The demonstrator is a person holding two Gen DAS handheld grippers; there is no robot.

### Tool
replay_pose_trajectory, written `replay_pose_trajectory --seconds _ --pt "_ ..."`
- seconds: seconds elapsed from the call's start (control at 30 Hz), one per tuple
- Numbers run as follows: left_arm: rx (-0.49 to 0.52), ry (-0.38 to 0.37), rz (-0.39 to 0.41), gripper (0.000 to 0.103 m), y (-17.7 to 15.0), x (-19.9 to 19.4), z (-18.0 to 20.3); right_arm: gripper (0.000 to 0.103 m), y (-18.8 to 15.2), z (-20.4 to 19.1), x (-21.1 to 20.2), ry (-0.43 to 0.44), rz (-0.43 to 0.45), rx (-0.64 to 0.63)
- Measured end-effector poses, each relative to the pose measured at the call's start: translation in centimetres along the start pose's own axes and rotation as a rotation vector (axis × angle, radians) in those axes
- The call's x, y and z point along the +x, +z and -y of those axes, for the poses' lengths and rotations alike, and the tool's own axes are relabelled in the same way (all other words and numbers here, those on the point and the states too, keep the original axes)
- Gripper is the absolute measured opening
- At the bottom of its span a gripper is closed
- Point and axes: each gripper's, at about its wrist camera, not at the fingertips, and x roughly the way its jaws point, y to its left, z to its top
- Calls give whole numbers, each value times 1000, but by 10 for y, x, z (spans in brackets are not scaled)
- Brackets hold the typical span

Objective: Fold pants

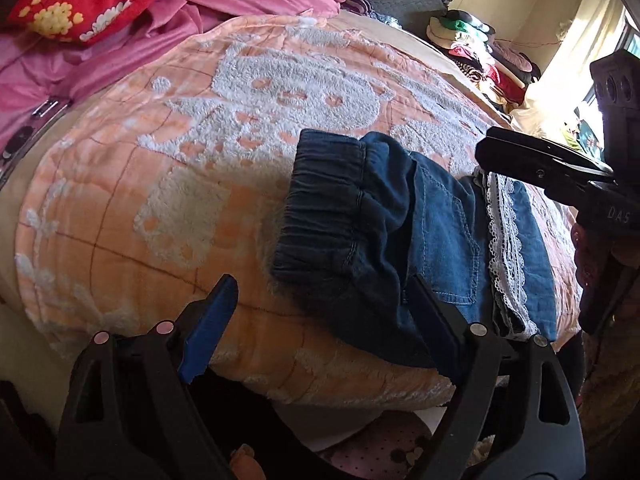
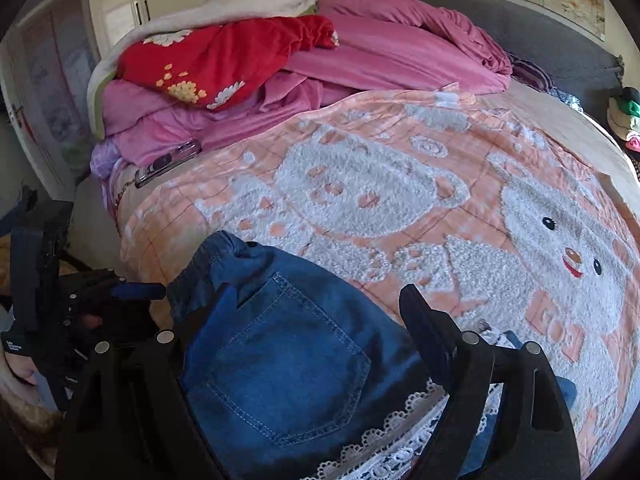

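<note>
Folded blue denim pants (image 1: 440, 232) with an elastic waistband and white lace trim (image 1: 504, 248) lie near the front edge of a peach bear-pattern blanket (image 1: 180, 160). My left gripper (image 1: 320, 320) is open at the pants' waistband corner, and the dark cloth reaches in between its fingers beside the right one. My right gripper (image 2: 320, 312) stands open above the back pocket (image 2: 288, 364) of the pants (image 2: 256, 420), its fingers wide apart and pressing on nothing. Each gripper shows in the other's view: the right gripper (image 1: 492, 148) over the pants' far side, the left gripper (image 2: 136, 292) at the waistband (image 2: 212, 264).
Pink bedding (image 2: 400, 52) and a red flowered blanket (image 2: 224, 60) are heaped at the head of the bed. A phone (image 2: 168, 164) lies by the blanket's far left corner. A pile of clothes (image 1: 480, 60) sits beyond the bed. The bed's edge drops off just under the left gripper.
</note>
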Motion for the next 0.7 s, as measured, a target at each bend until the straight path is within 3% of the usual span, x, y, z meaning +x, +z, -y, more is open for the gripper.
replay_pose_trajectory --seconds 0.03,0.1,0.2,0.63,0.67,0.7 --pt "-7 -14 -3 75 -1 3 -1 83 2 -3 5 14 -11 -9" --pt "-32 -43 -13 57 -2 8 -2 83 5 -10 17 41 -36 -25" --pt "-58 -81 -21 47 -2 14 -4 83 11 -17 30 70 -69 -50" --pt "-75 -123 -39 45 2 30 -5 83 23 -37 97 214 -218 -124" --pt "-77 -126 -40 45 2 31 -6 81 22 -37 101 232 -227 -120" --pt "-78 -128 -41 45 2 32 -6 71 22 -37 106 252 -232 -116"
